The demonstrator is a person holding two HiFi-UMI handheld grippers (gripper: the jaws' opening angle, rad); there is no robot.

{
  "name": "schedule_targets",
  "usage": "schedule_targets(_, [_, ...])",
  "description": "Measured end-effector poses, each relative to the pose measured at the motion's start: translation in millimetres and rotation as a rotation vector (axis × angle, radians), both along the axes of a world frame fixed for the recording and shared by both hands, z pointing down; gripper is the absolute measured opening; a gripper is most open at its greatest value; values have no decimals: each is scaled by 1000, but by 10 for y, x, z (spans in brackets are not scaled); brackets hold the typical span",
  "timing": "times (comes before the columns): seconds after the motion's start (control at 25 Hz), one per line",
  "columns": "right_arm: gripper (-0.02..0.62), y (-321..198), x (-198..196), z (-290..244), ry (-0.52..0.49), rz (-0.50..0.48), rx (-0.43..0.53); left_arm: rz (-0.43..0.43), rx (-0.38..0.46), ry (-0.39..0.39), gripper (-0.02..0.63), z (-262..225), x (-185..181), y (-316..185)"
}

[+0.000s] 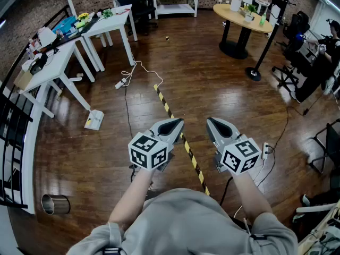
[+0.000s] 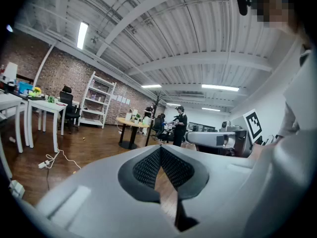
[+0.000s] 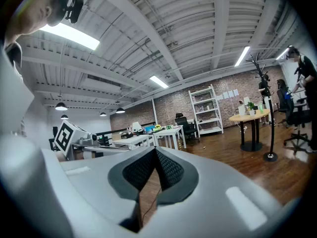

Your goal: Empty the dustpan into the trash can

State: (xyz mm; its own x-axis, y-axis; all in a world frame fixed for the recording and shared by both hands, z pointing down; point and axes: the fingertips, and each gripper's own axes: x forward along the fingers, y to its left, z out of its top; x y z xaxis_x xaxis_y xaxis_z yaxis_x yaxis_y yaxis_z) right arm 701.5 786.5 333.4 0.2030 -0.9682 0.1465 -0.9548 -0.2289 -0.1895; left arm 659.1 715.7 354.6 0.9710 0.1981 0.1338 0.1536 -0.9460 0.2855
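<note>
Both grippers are held side by side at waist height over the wooden floor, pointing away from me. My left gripper (image 1: 177, 122) (image 2: 161, 148) has its dark pads meeting at the tips, with nothing between them. My right gripper (image 1: 211, 121) (image 3: 155, 150) is shut the same way and holds nothing. A shiny metal cylinder (image 1: 55, 204), perhaps a can, lies on its side at the lower left by the railing. A small white flat thing (image 1: 94, 120) rests on the floor near a table leg. I see no dustpan that I can name for sure.
White tables (image 1: 53, 68) with clutter line the left side beside a black railing (image 1: 10, 142). A yellow-black tape strip (image 1: 183, 142) runs across the floor between the grippers. Cables (image 1: 127, 81) trail on the floor. A round wooden table (image 1: 241, 17), a stand (image 1: 254, 73) and office chairs (image 1: 297, 62) stand at the right.
</note>
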Motion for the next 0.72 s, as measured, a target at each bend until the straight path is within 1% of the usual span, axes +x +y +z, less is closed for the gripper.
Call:
schedule_targets(0.16, [0,-411,-11,-20,11,-56,11,-67,8,6,5,-35,-81,-447])
schedule_targets(0.36, [0,-1105,-197,-10,15,-172,9,-213,18,20,5,-139,-422,-1184])
schedule_targets(0.52, [0,-1791,-412,-22,21,-261,17,-315,13,35,5,-140,-731,-1821])
schedule_targets(0.72, [0,-2833,-794,54,27,-340,16,-395,16,35,5,-16,-1173,-2799])
